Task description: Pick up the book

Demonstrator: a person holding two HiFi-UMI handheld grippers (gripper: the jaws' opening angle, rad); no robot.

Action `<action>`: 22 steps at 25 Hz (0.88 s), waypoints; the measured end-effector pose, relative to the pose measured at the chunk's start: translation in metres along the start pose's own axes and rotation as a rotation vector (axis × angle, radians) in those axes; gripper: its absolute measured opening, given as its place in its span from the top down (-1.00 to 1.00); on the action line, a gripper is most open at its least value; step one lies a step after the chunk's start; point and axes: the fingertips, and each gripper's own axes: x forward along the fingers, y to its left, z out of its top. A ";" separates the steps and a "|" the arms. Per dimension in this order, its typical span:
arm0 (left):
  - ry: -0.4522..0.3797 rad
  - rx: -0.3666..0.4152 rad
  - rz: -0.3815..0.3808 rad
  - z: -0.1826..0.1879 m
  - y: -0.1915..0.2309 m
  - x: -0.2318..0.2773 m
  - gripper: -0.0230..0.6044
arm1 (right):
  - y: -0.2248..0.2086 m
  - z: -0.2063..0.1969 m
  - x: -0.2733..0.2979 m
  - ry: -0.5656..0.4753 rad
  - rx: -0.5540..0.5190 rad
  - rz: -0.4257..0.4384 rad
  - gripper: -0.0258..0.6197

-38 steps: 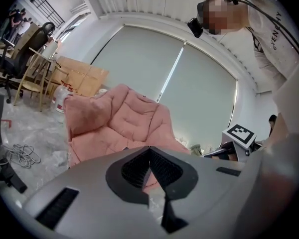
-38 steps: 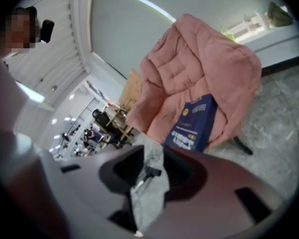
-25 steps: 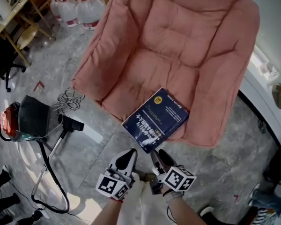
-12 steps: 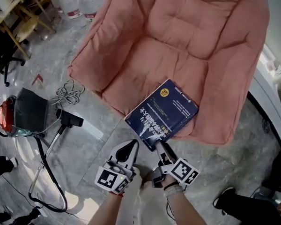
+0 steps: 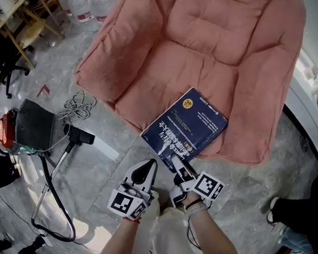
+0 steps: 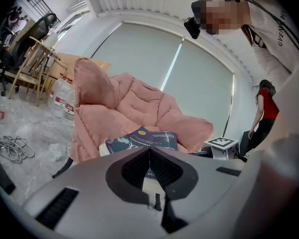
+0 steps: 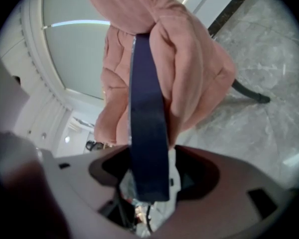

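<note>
Found dark blue book (image 5: 185,123) lying flat on pink chair (image 5: 201,46) cushion, at the seat's 6 o'clock edge, near corner poking past the front. Saw right tongs (image 5: 179,165) at that corner, book's 7 o'clock, straddling the book's edge, held parted with a narrow gap either side, not clamped. Noted left tongs (image 5: 144,172) at 9 o'clock of the right ones, closed tight on nothing, tips aimed at the book. Spotted vacuum cleaner (image 5: 29,128) on grey floor (image 5: 254,194) at 9 o'clock of the chair, cable coil (image 5: 77,106) beside it, water bottles (image 5: 82,4) at 11 o'clock.
</note>
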 end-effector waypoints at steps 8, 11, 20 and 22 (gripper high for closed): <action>-0.006 0.007 0.011 -0.005 0.008 -0.003 0.89 | 0.006 0.004 0.012 0.034 -0.017 0.098 0.06; -0.009 0.005 0.014 -0.007 0.010 -0.004 0.90 | 0.009 0.005 0.015 0.053 -0.058 0.134 0.17; -0.016 -0.002 0.024 -0.003 0.010 -0.005 0.89 | 0.012 0.004 0.010 0.062 -0.025 0.131 0.34; -0.018 -0.004 0.026 -0.001 0.010 -0.007 0.90 | 0.018 0.005 0.009 0.074 -0.006 0.162 0.35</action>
